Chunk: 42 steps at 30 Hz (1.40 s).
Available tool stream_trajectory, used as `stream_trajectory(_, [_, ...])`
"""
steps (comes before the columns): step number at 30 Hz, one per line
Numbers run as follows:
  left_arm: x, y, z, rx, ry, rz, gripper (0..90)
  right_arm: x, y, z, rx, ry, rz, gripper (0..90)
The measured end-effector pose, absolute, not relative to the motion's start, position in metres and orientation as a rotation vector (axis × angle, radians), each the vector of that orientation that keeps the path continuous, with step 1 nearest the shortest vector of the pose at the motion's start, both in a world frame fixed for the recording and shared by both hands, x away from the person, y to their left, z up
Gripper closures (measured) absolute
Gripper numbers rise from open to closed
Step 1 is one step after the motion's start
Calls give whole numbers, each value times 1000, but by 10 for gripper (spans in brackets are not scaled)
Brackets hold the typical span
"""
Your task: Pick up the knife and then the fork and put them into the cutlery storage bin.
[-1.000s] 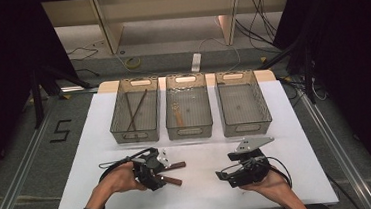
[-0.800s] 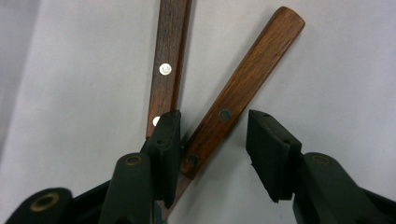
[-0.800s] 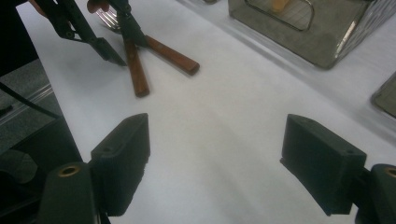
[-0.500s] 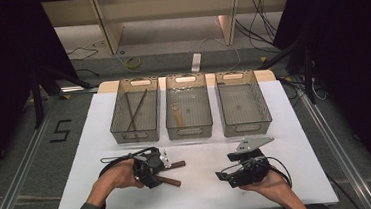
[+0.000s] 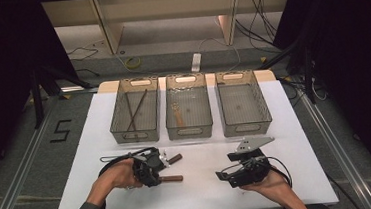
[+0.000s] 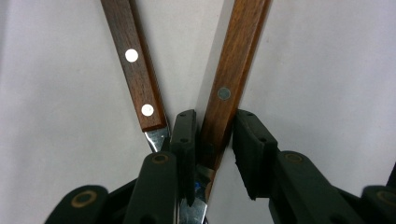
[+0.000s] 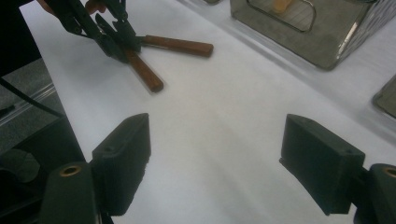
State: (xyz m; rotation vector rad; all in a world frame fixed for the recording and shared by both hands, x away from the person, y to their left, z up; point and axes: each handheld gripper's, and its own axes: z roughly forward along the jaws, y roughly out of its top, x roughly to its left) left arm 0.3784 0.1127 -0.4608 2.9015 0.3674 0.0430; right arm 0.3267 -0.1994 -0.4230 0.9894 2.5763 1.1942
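jaws of the left gripper [image 6: 208,154] straddle the nearer of two wooden-handled knives [image 6: 233,79] low on its handle, just above the point where the steel begins. they have just been closing: one pad lies against the handle, while a narrow gap remains at the other pad [image 6: 254,149], so the grip does not yet look complete. to do this step well, finish the closure squarely across the handle's flat sides, keep the gripper level with the worktop [image 5: 205,193], and check that the second knife [image 6: 135,65], which crosses just beside the inner pad, is not caught or dragged when the first is lifted.

the gripped knife has a reddish-brown handle with a grey rivet. the second has a darker handle with two bright rivets and a short piece of shiny blade showing at its end. in the high view both lie on the white worktop at the front left [image 5: 171,170], their handles fanned apart.

the right gripper [image 5: 239,173] rests at the front right, jaws wide apart with nothing between them.

beyond, three mesh trays [image 5: 190,132] stand side by side. the left tray holds long dark utensils [image 5: 135,111], and the middle tray holds a wooden-handled item [image 5: 178,116].
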Motion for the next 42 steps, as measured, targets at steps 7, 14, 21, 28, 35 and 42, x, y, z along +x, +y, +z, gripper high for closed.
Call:
stream_trajectory(7, [376, 113, -461, 2894, 321, 46, 741, 327, -199, -423, 982, 2583, 1193, 247])
stream_trajectory(14, [376, 115, -461, 2887, 321, 47, 761, 326, -199, -422, 979, 2583, 1199, 250])
stream_trajectory(21, [377, 114, -457, 2875, 382, 27, 764, 325, -199, -422, 972, 2579, 1205, 251])
stream_trajectory(28, [377, 113, -445, 2822, 472, 12, 765, 325, -198, -421, 964, 2579, 1224, 251])
stream_trajectory(35, [376, 112, -434, 2757, 530, -10, 764, 323, -195, -421, 960, 2562, 1236, 252])
stream_trajectory(42, [367, 102, -422, 2746, 520, -85, 764, 317, -186, -416, 856, 2547, 1252, 255])
